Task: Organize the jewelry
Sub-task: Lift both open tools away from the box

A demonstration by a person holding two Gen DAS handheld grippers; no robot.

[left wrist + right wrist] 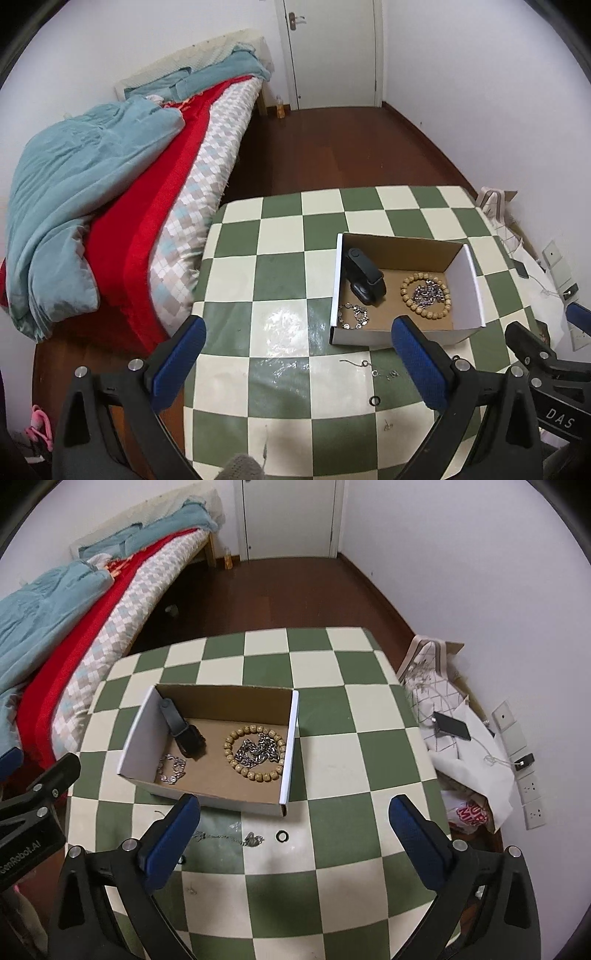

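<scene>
Both grippers — left gripper, right gripper — had jaws wide, holding nothing, above the checkered table, open box held a bead bracelet, thin chain lay outside.

Rumpled bed, white door, phone on bags.

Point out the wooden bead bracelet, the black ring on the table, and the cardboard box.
wooden bead bracelet (233, 744), right wrist view, left beads.
black ring (282, 836), right wrist view, band.
cardboard box (289, 746), right wrist view, right wall.
</scene>
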